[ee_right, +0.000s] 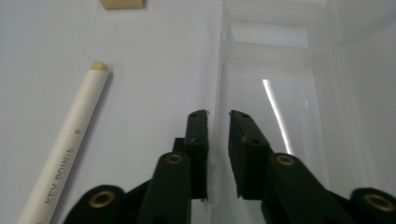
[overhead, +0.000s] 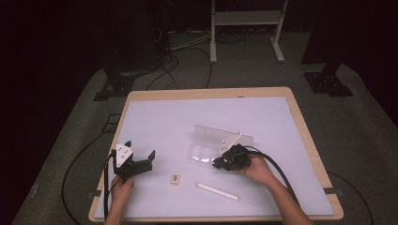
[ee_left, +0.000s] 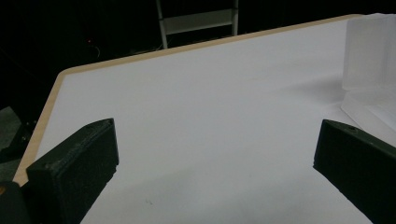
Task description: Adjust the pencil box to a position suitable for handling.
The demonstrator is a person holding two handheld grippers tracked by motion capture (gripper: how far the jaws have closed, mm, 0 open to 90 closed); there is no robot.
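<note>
High view overlooks the table point(overhead: 141, 117); gripper views sit close above it.

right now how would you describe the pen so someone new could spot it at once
Start at the white mat on the wooden table and look at its near edge, ahead of the person's right hand. The pen lies flat there, apart from the clear plastic case. It is long, thin and white, unlike the small tan eraser to its left.

A clear, rectangular plastic box point(overhead: 219, 146) is lying open on the table, lid standing up behind, its near wall point(ee_right: 215, 140) sitting between the narrowly parted jaws of the right gripper point(ee_right: 217, 116).
</note>
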